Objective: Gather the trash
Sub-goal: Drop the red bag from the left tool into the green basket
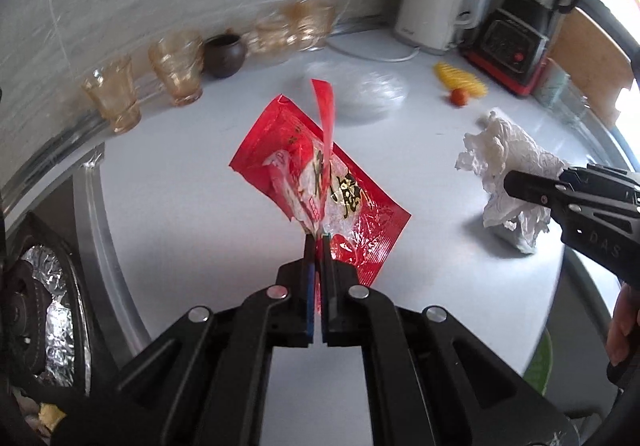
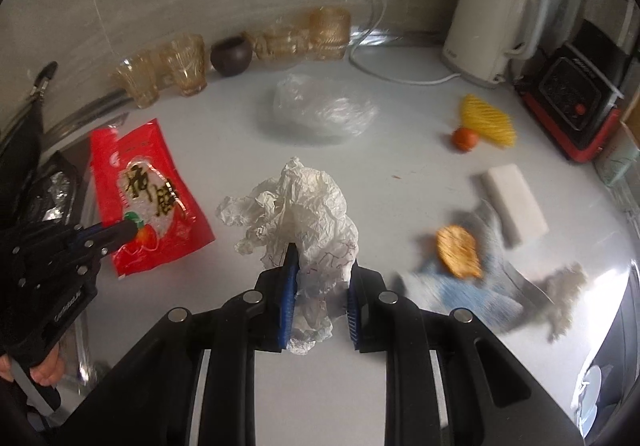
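My left gripper (image 1: 317, 242) is shut on the edge of a red snack wrapper (image 1: 280, 150), which hangs lifted off the white countertop (image 1: 192, 206). In the right wrist view the same red wrapper (image 2: 136, 182) sits in the left gripper (image 2: 134, 227) at the left. My right gripper (image 2: 322, 270) is shut on a crumpled white paper (image 2: 304, 206), raised above the counter. From the left wrist view that paper (image 1: 504, 166) shows at the right, with the right gripper (image 1: 516, 186) on it. A clear plastic bag (image 2: 320, 110), a yellow foam net (image 2: 486, 120) and a biscuit (image 2: 458, 252) lie on the counter.
Amber glasses (image 2: 168, 70) and a dark pot (image 2: 231, 56) line the back wall. A white kettle (image 2: 486, 34) and a red-based blender (image 2: 576, 106) stand at the back right. A white block (image 2: 514, 202) and a blue-grey cloth (image 2: 492, 286) lie right. A foil-lined stove (image 1: 52, 306) is at the left.
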### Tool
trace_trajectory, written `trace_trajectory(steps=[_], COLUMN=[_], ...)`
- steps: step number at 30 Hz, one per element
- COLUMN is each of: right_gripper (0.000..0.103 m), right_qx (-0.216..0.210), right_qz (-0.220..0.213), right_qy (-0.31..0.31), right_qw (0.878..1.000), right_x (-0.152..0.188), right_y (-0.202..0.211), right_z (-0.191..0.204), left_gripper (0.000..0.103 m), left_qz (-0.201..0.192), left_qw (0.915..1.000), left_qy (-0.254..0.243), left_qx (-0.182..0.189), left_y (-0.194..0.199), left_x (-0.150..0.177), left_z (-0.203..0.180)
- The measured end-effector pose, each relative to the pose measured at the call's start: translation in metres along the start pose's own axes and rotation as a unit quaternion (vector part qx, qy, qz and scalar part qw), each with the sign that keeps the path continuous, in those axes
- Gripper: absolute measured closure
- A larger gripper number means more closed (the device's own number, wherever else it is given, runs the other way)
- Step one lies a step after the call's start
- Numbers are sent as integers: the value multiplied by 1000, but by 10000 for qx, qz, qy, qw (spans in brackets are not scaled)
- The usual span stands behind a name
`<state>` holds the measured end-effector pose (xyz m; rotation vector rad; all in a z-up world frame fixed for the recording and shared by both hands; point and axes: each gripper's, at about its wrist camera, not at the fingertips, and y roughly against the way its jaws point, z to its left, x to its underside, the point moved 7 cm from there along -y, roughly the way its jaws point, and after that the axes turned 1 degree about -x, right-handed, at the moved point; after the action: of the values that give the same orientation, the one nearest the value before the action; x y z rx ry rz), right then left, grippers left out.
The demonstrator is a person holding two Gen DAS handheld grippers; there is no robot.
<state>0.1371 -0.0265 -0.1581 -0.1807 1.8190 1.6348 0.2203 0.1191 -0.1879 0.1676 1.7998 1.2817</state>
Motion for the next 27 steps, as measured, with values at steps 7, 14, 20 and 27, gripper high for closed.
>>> trace_trajectory(steps=[7,14,20,27], right_gripper=[81,81,81,81], right_qx=[226,742,1053,1105], right_qz=[-221,-108,12,188], right_qy=[-582,-1307,-1714,-1863], right_qw=[9978,9886,9796,9761], right_x=[61,148,214,266], right_y=[72,132,171,193], right_z=[-45,-111,-150,-169], left_gripper=[101,101,101,101], left_qz=[-50,253,752,1329], left_qw=[9970,9837,9673,9611], left_qy=[-562,-1254,-1712,-1917], left_qx=[527,1264,1716,1481], left_y=[35,53,50,12], left_x=[22,69,127,188], left_z=[-77,-179,-256,-302])
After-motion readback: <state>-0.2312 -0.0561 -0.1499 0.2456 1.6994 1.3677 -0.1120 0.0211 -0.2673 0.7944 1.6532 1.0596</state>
